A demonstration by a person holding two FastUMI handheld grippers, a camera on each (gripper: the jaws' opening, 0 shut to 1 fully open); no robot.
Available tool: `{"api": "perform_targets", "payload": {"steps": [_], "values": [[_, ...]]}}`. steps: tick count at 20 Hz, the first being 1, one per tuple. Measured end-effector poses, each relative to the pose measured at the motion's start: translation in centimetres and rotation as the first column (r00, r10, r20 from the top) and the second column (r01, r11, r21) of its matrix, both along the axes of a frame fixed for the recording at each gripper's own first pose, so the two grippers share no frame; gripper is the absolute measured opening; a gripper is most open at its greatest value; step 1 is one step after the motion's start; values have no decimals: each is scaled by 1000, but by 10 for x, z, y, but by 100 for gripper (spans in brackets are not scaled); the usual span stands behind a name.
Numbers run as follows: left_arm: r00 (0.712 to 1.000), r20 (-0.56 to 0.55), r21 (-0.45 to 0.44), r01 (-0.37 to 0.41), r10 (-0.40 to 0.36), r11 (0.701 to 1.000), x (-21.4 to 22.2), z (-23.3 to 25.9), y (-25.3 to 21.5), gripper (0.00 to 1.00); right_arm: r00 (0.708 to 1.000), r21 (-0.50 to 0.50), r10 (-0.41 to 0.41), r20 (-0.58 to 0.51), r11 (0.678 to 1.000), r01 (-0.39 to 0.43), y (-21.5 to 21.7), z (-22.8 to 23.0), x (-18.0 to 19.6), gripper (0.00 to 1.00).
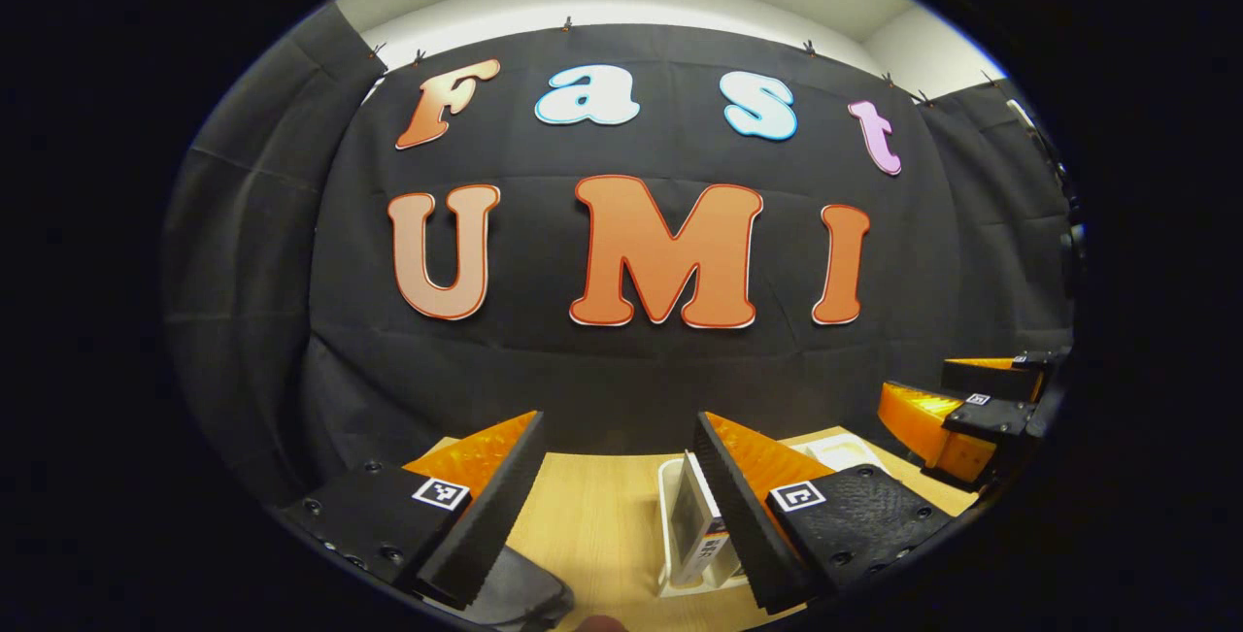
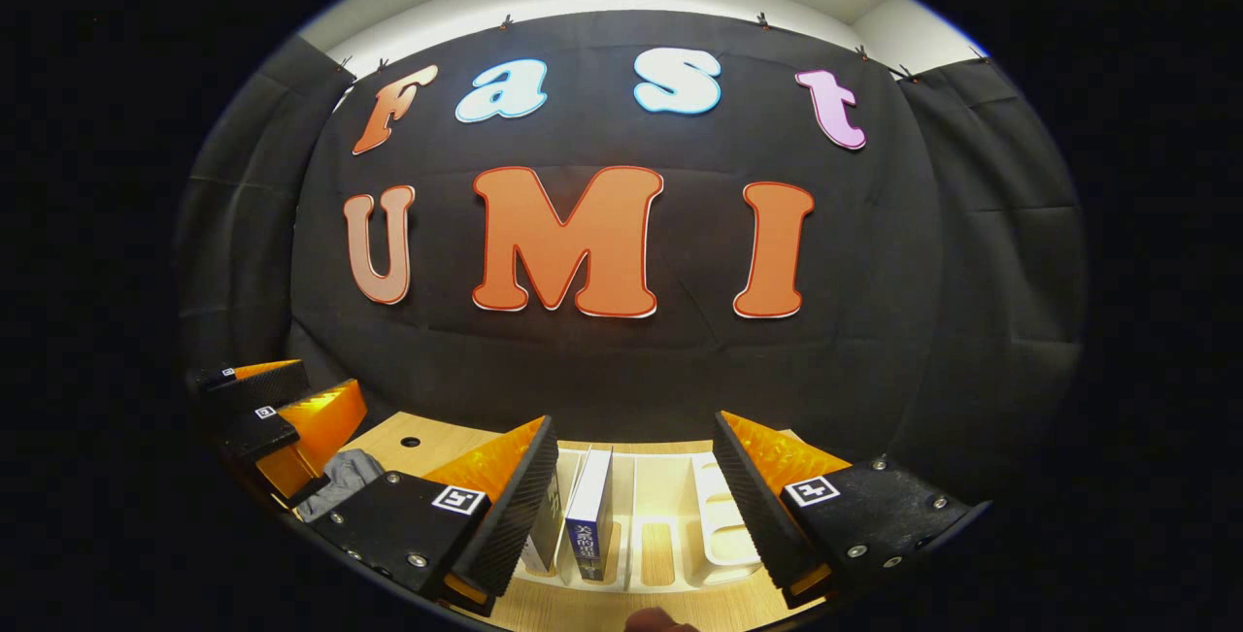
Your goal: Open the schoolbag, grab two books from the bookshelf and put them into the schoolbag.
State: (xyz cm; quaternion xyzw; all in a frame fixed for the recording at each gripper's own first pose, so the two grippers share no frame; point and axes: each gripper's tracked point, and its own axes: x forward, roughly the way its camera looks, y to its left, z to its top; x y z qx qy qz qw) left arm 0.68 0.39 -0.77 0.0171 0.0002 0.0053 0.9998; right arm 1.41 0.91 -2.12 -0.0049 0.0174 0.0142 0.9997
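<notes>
In the left gripper view the left gripper (image 1: 619,506) hangs level above the table (image 1: 602,515), fingers wide apart holding nothing, the schoolbag (image 1: 520,593) beneath; in the right gripper view the right gripper (image 2: 631,506) gapes likewise over the bookshelf (image 2: 670,515) holding upright books (image 2: 589,515).

Dim booth, light probably from above; strong fisheye bending at edges; focus sharp.

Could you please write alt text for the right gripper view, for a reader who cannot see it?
The right gripper hangs open above a white bookshelf on a wooden table, with an upright book between its fingers. The left gripper sits far left, near a grey schoolbag.
</notes>
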Motion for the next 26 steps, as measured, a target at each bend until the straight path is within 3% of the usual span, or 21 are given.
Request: {"api": "perform_targets", "payload": {"steps": [7, 13, 22, 26], "values": [[997, -33, 162, -64, 70, 985, -15, -27, 24, 96, 1000, -10, 11, 11, 1000, -11, -4, 2, 2, 96], [986, -115, 328, -78, 122, 941, -31, -84, 44, 100, 1000, -27, 7, 25, 1000, -6, -13, 5, 5, 96], [953, -220, 582, -43, 208, 812, -45, -176, 78, 98, 1000, -30, 6, 0, 1000, -6, -32, -7, 17, 96], [920, -291, 668, -3, 264, 745, -66, -234, 91, 97, 1000, -29, -6, -12, 1000, 6, -44, -12, 21, 96]]}}
